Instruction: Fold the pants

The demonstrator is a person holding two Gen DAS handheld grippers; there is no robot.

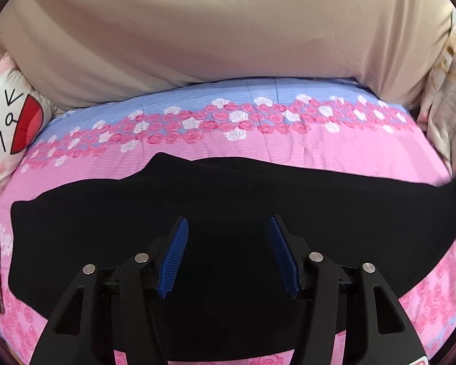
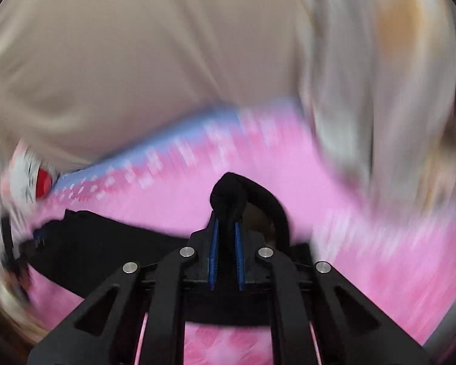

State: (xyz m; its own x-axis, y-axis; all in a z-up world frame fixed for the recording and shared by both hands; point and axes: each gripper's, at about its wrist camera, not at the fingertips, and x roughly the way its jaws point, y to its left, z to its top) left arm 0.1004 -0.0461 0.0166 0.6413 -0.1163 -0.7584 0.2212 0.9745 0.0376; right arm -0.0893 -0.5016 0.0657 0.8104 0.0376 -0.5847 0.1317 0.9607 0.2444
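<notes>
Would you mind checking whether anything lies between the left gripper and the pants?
Nothing visible does. The left gripper hangs open directly over the black pants, which lie bare on the pink bedspread.

no readable text, labels or numbers

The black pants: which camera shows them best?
The left wrist view: the black pants lie sharp and spread wide across the pink floral bedspread. The right wrist view is blurred and shows only a bunched bit pinched in the right gripper and a dark strip behind.
</notes>
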